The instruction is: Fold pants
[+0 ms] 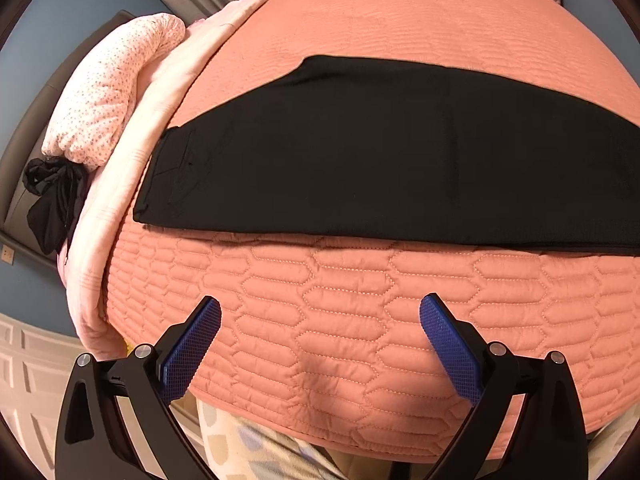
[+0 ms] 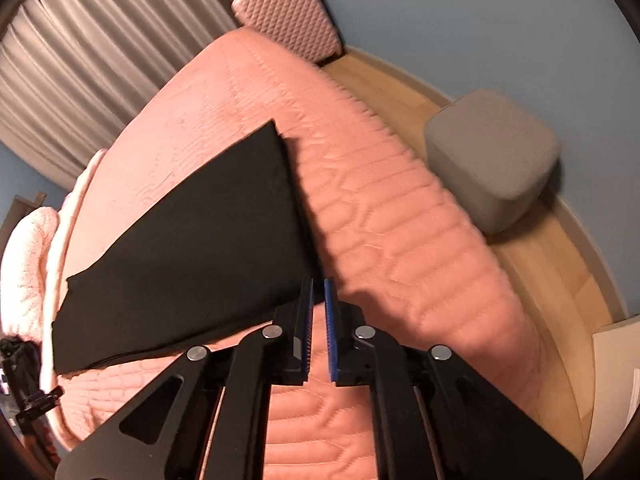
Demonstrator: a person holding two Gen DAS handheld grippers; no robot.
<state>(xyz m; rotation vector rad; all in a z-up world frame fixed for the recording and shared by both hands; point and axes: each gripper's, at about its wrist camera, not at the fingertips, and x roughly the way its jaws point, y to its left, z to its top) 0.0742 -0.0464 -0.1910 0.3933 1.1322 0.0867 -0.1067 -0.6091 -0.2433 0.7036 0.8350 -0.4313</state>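
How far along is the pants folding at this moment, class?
Done: the black pants lie flat on the pink quilted bedspread, apparently folded lengthwise, leg over leg. In hand: nothing; the left tongs stand open over the quilt, and the right tongs are nearly shut and empty by the hem. Left: probably folding the long strip crosswise.
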